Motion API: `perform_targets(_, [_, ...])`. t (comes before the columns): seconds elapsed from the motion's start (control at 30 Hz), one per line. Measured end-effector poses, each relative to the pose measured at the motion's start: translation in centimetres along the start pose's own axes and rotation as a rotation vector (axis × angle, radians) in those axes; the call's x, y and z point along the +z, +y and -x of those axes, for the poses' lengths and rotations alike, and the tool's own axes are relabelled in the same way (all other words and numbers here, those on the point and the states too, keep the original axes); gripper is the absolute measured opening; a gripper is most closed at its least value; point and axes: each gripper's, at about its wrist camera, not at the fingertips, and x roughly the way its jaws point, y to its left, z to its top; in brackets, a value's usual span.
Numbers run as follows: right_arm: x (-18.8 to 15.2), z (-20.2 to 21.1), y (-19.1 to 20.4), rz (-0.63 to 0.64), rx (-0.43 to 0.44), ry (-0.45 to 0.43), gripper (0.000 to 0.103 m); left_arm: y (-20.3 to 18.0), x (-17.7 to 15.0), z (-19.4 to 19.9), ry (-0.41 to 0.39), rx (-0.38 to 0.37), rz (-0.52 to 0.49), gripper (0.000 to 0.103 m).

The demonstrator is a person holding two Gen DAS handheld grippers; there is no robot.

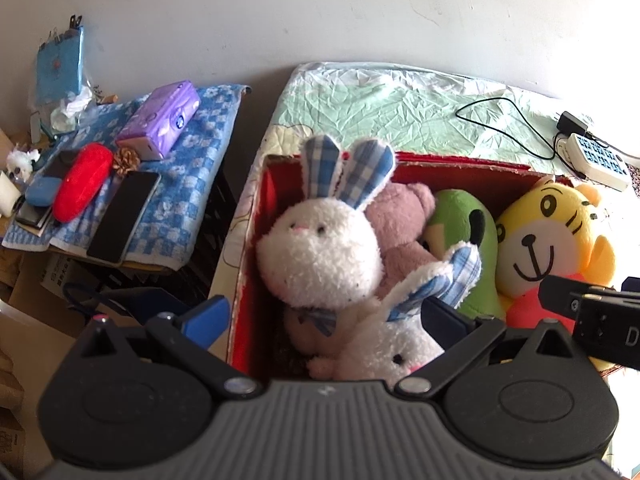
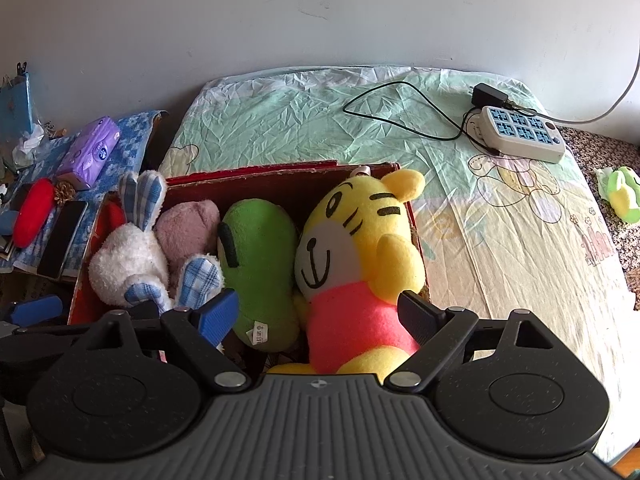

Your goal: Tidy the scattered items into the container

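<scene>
Two hand-held grippers hang over the red box (image 2: 280, 170), both spread wide and holding nothing. The left hand-held gripper (image 1: 326, 312) straddles the box's left wall, its blue finger (image 1: 208, 314) outside the box and its dark finger (image 1: 442, 316) inside, just by a lower white bunny (image 1: 394, 344) at the near left corner. The right hand-held gripper (image 2: 318, 312) sits over the box's near right part, with the tiger's (image 2: 360, 248) pink body between its open fingers, though none of them visibly presses on it.

Inside the box, from left to right, lie a white bunny (image 1: 320, 252) with blue checked ears, a mauve plush (image 1: 400, 216) behind it, a green plush (image 2: 260, 264) and the yellow tiger against the right wall. All of them are packed together and touching.

The box stands on a bed (image 2: 500, 216) with a pale green sheet. Beyond the box and to its right, on the bed, lie a white power strip (image 2: 524, 134) and a looped black cable (image 2: 400, 108). Well right of the box, at the bed's edge, lies a small green toy (image 2: 622, 196), outside the box.

Left of the box, on a blue checked cloth (image 1: 192, 168), lie a phone (image 1: 124, 216), a red case (image 1: 82, 182) and a purple tissue pack (image 1: 160, 120).
</scene>
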Motion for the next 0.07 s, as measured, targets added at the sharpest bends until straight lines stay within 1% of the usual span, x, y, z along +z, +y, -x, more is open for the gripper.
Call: perform_targets(0.07, [-0.06,0.08,0.01,-0.002,-0.001,-0.001,0.089,0.02,-0.03,0.04,0.002,-0.005,0.0,0.101])
